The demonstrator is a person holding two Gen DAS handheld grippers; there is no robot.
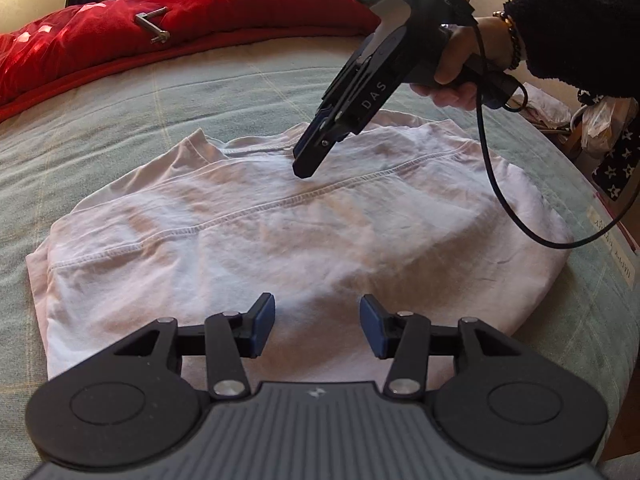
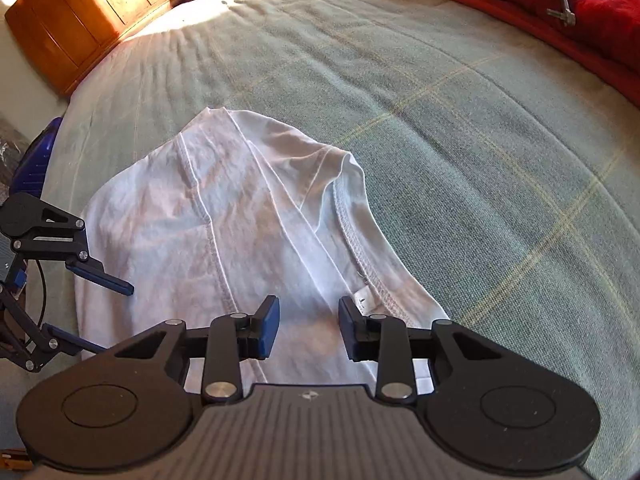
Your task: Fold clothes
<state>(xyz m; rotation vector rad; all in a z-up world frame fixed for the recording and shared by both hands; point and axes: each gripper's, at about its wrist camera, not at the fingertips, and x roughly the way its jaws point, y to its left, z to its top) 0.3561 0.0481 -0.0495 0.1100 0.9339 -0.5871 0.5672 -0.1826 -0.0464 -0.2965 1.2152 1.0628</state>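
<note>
Two grippers in view, neither holding anything that I can see. Left wrist view, left to right: red quilt [image 1: 168, 20] across the upper left with a metal clamp-like piece [image 1: 152, 24] lying on it; green checked bedcover [image 1: 120, 112] below it. White T-shirt [image 1: 248, 240] lies partly folded in mid frame, flat on the cover, a stitched seam running diagonally across it. My left gripper [image 1: 318, 326] sits at bottom centre above the shirt's near edge, jaws about half apart, nothing between the blue pads. Right gripper [image 1: 308, 160] comes in from the upper right, tips pointing down just over the shirt's far part near the collar; I can't tell from here whether they touch the cloth. A hand [image 1: 460, 64] in a black fuzzy sleeve [image 1: 580, 28] grips its handle, cable [image 1: 492, 168] looping down at right.

Right wrist view: wooden cabinet [image 2: 80, 20] upper left, left gripper's fingers [image 2: 100, 280] at the left edge over the shirt's side. Shirt [image 2: 224, 216] centre-left, neck hem and label toward lower centre. Right gripper [image 2: 308, 328] at bottom centre, jaws partly apart, no cloth pinched. Quilt [image 2: 560, 8] upper right.
</note>
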